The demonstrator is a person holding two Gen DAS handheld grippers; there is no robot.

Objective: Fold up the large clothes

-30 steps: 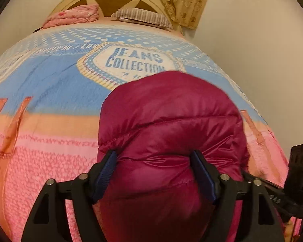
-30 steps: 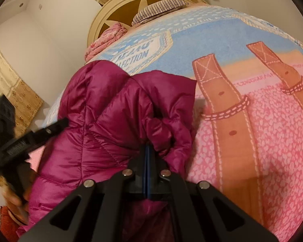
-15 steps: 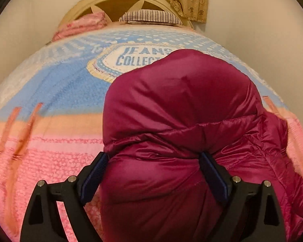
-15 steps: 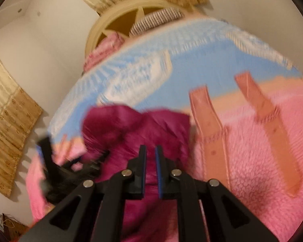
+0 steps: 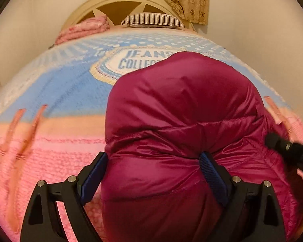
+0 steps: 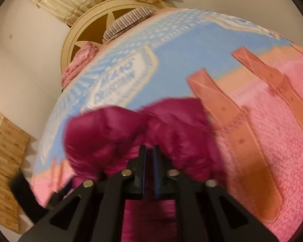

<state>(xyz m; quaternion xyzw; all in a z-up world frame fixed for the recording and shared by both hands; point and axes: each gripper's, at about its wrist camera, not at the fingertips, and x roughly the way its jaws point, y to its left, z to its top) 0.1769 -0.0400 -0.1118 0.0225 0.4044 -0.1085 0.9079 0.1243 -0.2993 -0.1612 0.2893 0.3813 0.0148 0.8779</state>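
Note:
A magenta puffer jacket (image 5: 179,111) lies bunched on the bed. My left gripper (image 5: 153,167) is wide open, its blue pads on either side of a thick fold of the jacket. In the right wrist view the jacket (image 6: 115,133) is blurred. My right gripper (image 6: 149,161) has its jaws nearly together with a thin gap between the pads. Magenta fabric shows in and below that gap, but the blur hides whether it is pinched. The right gripper shows as a black blur at the right edge of the left wrist view (image 5: 288,149).
The bed carries a blue and pink blanket (image 5: 56,92) printed "JEANS COLLECTION". A striped pillow (image 5: 151,19) and a folded pink blanket (image 5: 84,29) lie by the cream headboard (image 5: 119,4). Walls and curtains (image 6: 4,157) close in around the bed.
The right gripper has pulled back and low over the jacket, its jaws parted slightly from fully shut. The jacket now bulks higher between the left gripper's open jaws.

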